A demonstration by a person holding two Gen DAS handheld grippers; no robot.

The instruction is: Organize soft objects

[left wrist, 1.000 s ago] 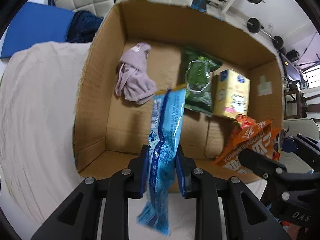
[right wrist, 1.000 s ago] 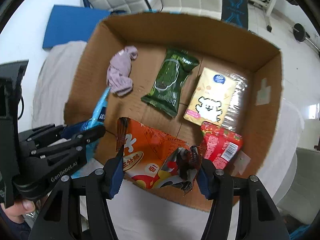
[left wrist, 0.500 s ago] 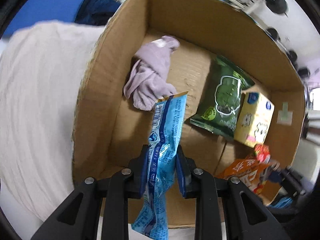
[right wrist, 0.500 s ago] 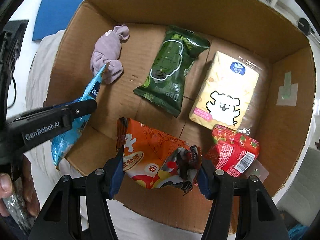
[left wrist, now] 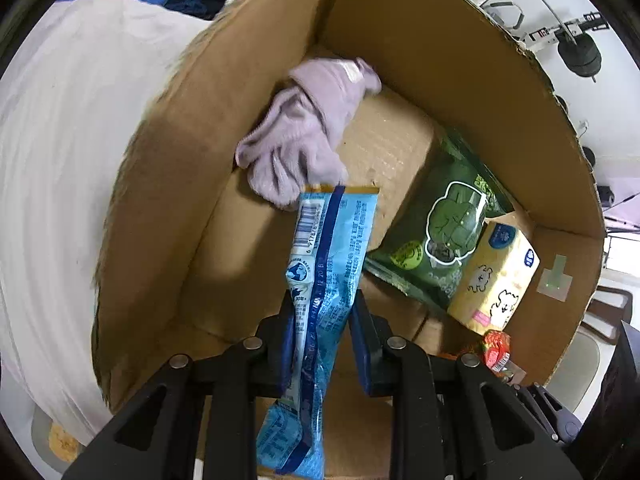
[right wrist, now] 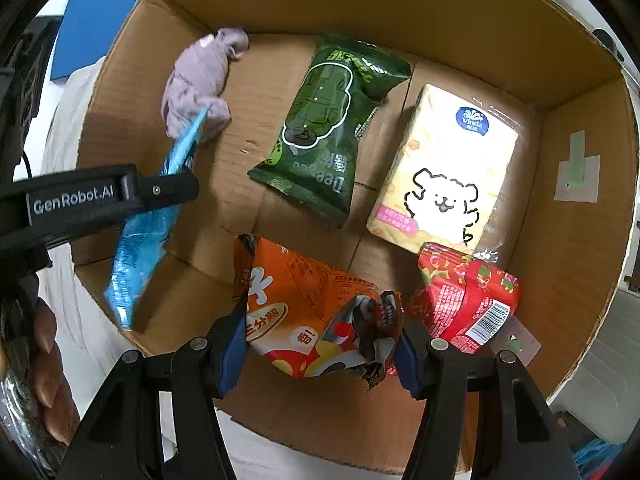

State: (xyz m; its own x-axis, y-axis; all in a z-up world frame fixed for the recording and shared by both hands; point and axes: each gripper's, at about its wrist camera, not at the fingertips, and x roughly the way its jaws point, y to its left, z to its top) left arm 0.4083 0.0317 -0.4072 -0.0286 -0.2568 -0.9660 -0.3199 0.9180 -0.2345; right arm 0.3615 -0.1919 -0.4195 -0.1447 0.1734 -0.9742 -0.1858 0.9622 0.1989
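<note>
My left gripper [left wrist: 320, 320] is shut on a blue snack packet [left wrist: 328, 264] and holds it over the near left part of an open cardboard box [left wrist: 168, 168]; the packet's tip is close to a lilac glove [left wrist: 304, 136]. My right gripper [right wrist: 320, 332] is shut on an orange snack bag [right wrist: 312, 304] above the box's [right wrist: 580, 240] near side. In the right wrist view the left gripper [right wrist: 160, 190] reaches in from the left with the blue packet [right wrist: 140, 240], near the lilac glove [right wrist: 200, 84].
On the box floor lie a green snack bag [right wrist: 324, 128], a yellow tissue pack [right wrist: 444, 168] and a red packet [right wrist: 464, 300]. The box sits on a white cloth [left wrist: 60, 160]. A blue mat [right wrist: 96, 24] lies beyond.
Both grippers have moved forward and lower into the box with their packets. The blue packet's tip has come nearer to the lilac glove.
</note>
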